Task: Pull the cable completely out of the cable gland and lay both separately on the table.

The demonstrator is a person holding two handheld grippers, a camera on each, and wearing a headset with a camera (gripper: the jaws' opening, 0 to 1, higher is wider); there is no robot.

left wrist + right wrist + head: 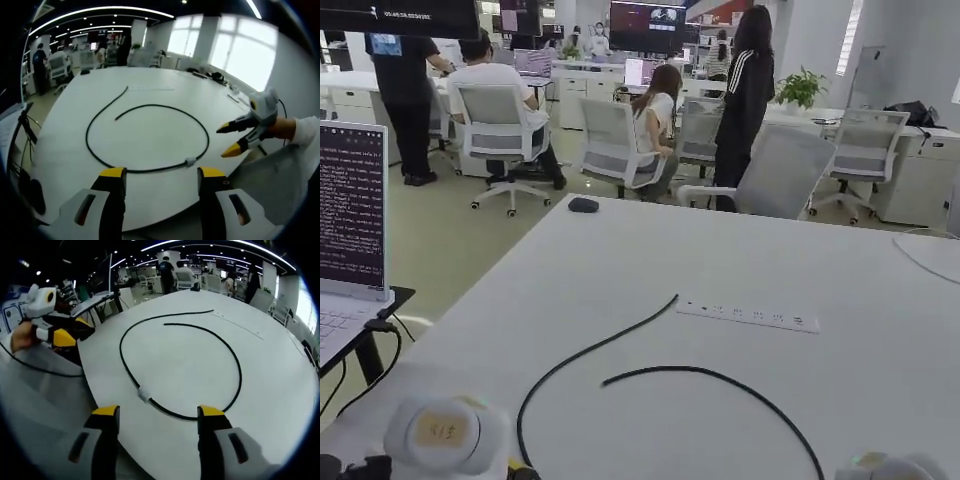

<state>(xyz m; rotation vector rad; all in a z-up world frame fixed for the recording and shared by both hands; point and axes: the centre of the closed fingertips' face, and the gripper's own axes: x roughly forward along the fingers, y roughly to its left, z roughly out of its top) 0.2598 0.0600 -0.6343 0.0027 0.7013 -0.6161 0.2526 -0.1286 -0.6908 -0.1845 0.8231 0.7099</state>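
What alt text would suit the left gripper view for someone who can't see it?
A black cable lies in a loose loop on a white table, threaded through a small pale cable gland. The open, yellow-tipped left claw rises from below; the right claw, also open, hangs at the right, touching nothing.

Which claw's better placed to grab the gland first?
Right, probably. The gland lies nearly centred just ahead of the open right claw. For the left claw, also open, it sits off toward one jaw. Close call.
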